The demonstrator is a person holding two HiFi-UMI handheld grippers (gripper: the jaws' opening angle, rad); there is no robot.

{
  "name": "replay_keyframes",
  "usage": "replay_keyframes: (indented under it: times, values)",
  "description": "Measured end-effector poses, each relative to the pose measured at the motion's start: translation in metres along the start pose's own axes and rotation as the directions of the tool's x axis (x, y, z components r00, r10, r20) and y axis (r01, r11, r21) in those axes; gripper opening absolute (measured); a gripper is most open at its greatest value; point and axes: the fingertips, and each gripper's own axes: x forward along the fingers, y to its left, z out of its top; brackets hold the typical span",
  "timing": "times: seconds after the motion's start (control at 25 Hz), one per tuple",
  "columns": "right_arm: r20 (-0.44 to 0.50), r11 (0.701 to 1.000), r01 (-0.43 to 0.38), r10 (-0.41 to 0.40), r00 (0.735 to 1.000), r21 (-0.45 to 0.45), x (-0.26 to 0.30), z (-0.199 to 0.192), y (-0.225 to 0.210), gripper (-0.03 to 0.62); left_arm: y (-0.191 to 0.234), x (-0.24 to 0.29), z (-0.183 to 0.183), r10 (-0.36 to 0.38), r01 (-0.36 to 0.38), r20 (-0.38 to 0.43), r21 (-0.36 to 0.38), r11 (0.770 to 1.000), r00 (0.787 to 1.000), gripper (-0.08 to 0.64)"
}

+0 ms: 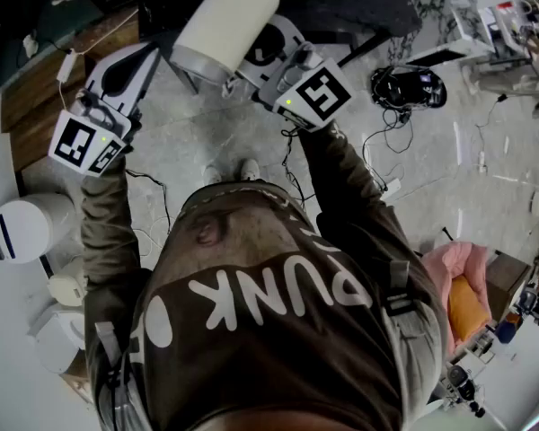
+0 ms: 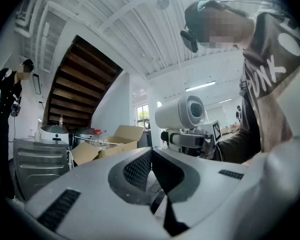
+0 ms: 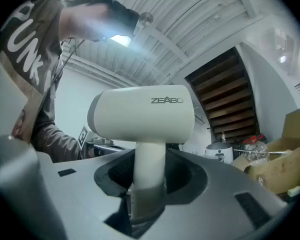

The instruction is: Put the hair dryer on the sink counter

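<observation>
The hair dryer (image 1: 226, 21) is white, with a thick round barrel and a straight handle. My right gripper (image 1: 271, 50) is shut on that handle and holds the dryer up in front of the person's chest. In the right gripper view the handle (image 3: 149, 159) stands upright between the dark pads, with the barrel (image 3: 142, 116) above them. My left gripper (image 1: 133, 65) is raised at the left, apart from the dryer. Its jaws meet at the tips (image 2: 151, 154) with nothing between them. From the left gripper view the dryer (image 2: 182, 113) shows end-on, over the right gripper.
A wooden surface (image 1: 36, 97) and a white round appliance (image 1: 22, 227) stand at the left. Cables and a black headset (image 1: 409, 86) lie on the grey floor. A pink cushion (image 1: 454, 268) is at the right. A cardboard box (image 2: 115, 139), a metal cabinet (image 2: 37, 164) and another person (image 2: 2, 114) are nearby.
</observation>
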Motion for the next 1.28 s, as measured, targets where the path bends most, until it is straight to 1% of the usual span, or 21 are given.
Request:
replay_keyframes:
  times: [0.28,0.56,0.8,1.28]
  values:
    - [-0.004,1.000,0.004,-0.004,1.000,0.000,0.001,0.001,0.000,0.156,0.000,0.000,0.003,-0.004,0.004,-0.001,0.003,1.000,1.000,-0.006]
    - [0.009,0.999,-0.008,0.007,1.000,0.044,-0.001,-0.003,0.001,0.156,-0.001,0.002,0.000,-0.005,0.005,-0.007,0.004,1.000,1.000,-0.006]
    - [0.017,0.999,-0.010,0.009,1.000,0.041,0.001,0.000,0.001,0.156,-0.001,0.002,0.002,-0.005,0.005,-0.013,0.008,1.000,1.000,-0.006]
    - [0.037,0.997,-0.053,0.051,0.998,0.048,-0.027,0.001,-0.028,0.156,-0.008,0.042,-0.002,0.034,-0.033,-0.033,0.012,0.999,0.999,-0.007]
